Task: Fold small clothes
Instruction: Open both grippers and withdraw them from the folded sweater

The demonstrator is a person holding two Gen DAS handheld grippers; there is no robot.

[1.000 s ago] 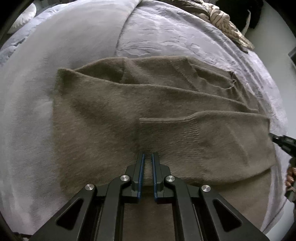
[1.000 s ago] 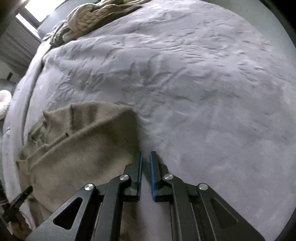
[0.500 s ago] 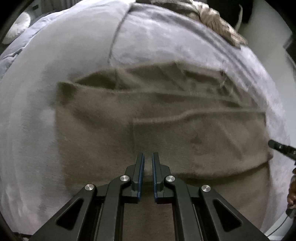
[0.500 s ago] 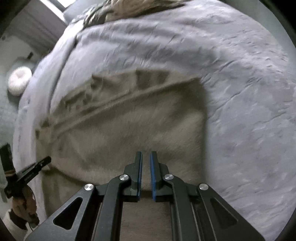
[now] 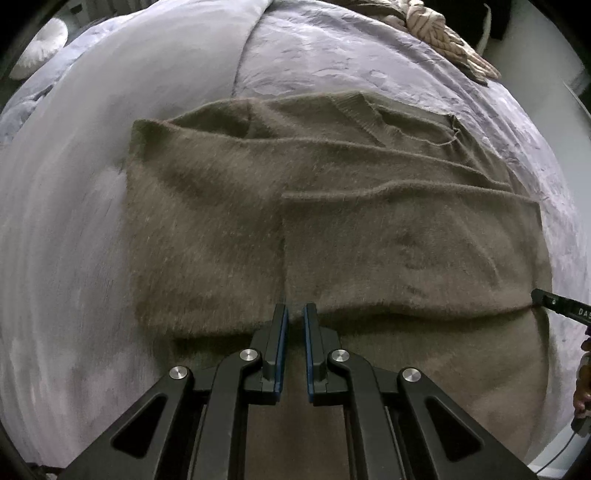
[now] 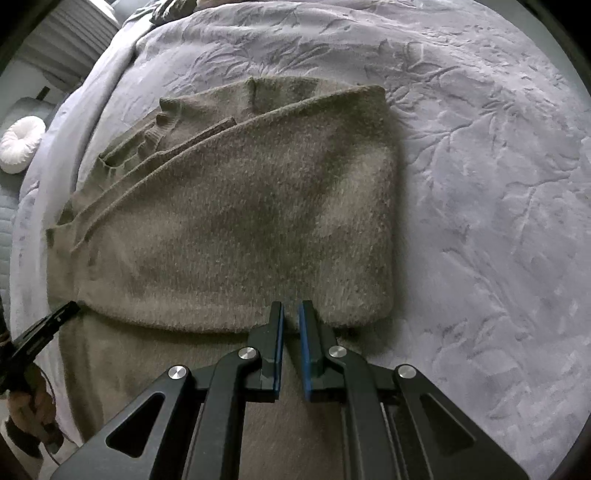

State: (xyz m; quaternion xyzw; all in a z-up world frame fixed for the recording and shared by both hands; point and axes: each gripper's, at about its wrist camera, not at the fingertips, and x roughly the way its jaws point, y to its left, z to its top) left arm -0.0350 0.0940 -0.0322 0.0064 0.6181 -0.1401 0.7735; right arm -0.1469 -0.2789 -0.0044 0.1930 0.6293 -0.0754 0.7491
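Observation:
A fuzzy brown knit sweater (image 5: 332, 229) lies flat on the bed with its sleeves folded across the body. It also shows in the right wrist view (image 6: 236, 221). My left gripper (image 5: 294, 314) hovers over the sweater's near fold edge, jaws nearly together with a narrow gap and nothing between them. My right gripper (image 6: 291, 312) sits over the same near edge toward the sweater's right side, jaws nearly together and empty. The right gripper's tip (image 5: 561, 304) shows at the right edge of the left wrist view; the left gripper's tip (image 6: 44, 332) shows at the left of the right wrist view.
The sweater lies on a lilac embossed bedspread (image 6: 480, 184). A pile of striped knit cloth (image 5: 443, 33) lies at the far edge of the bed. A round white cushion (image 6: 20, 144) sits off the bed to the left.
Both grippers have pulled back and risen, so more of the sweater shows. The right gripper swung left from the bare bedspread onto the sweater's near edge.

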